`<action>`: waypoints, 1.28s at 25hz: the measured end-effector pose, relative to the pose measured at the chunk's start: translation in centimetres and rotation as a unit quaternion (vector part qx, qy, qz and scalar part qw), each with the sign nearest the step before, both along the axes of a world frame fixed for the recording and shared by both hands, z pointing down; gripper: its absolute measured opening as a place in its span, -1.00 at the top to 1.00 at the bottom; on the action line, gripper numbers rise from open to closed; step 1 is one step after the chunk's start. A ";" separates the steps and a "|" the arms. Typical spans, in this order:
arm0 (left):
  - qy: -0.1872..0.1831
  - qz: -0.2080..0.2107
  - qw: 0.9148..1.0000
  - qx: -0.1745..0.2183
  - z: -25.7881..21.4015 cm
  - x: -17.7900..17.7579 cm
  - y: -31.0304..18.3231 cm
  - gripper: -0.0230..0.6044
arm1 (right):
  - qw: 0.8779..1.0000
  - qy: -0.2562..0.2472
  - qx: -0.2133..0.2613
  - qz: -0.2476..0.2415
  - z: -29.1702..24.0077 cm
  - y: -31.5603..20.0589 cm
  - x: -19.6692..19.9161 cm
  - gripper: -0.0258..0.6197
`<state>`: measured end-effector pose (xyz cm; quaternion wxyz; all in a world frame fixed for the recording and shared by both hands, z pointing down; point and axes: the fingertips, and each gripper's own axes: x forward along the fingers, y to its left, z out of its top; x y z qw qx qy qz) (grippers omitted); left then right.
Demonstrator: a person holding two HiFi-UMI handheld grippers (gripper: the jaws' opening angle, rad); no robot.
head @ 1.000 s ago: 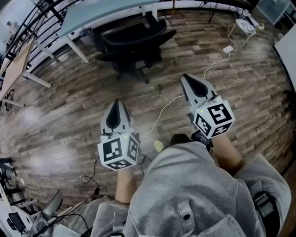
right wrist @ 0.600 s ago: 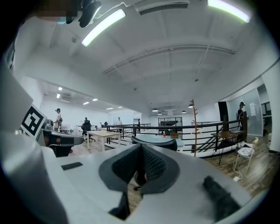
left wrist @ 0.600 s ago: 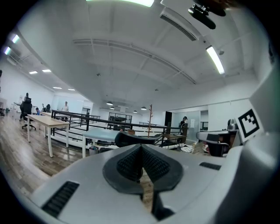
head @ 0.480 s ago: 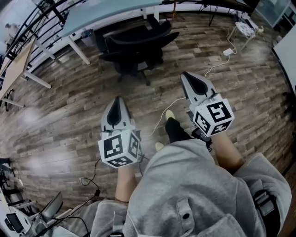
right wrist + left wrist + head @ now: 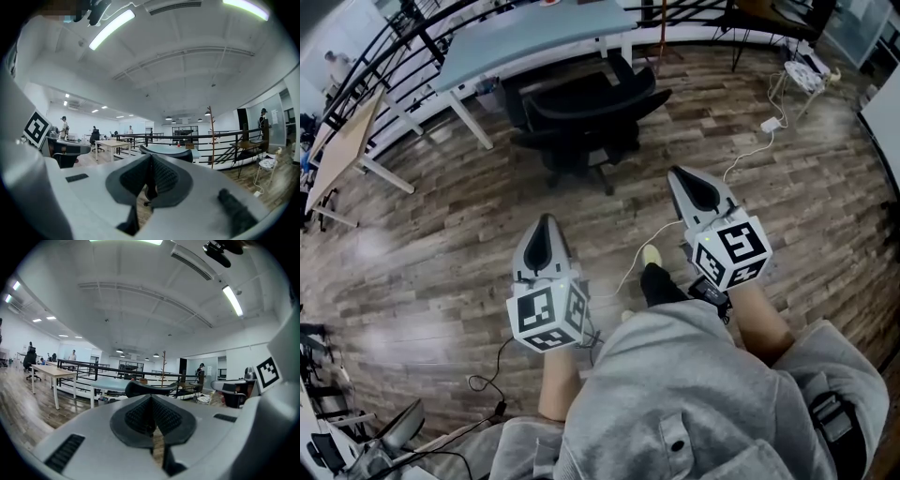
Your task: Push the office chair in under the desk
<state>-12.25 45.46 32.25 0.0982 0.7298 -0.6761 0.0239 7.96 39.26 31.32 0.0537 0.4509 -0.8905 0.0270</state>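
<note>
Both level: left claw [image 5: 546,222], right claw [image 5: 679,176]

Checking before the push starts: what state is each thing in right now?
Office chair: upright, in front of the desk, untouched.
Desk: standing, chair not fully under it.
Left gripper: shut, empty, short of the chair.
Right gripper: shut, empty.
White cable: loose on the floor.
</note>
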 end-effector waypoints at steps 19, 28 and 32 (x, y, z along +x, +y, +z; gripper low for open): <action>-0.015 -0.001 1.000 -0.020 0.8 2.3 -12.5 0.87 | 1.000 0.023 0.005 -0.003 1.2 -12.0 2.9 0.83; -0.026 -0.005 0.999 -0.033 1.4 2.3 -19.2 0.87 | 1.000 0.016 -0.010 0.002 2.3 -18.3 3.9 0.83; -0.023 -0.019 0.999 -0.034 1.3 1.9 -21.7 0.87 | 1.000 0.000 -0.022 -0.001 2.5 -21.1 4.1 0.83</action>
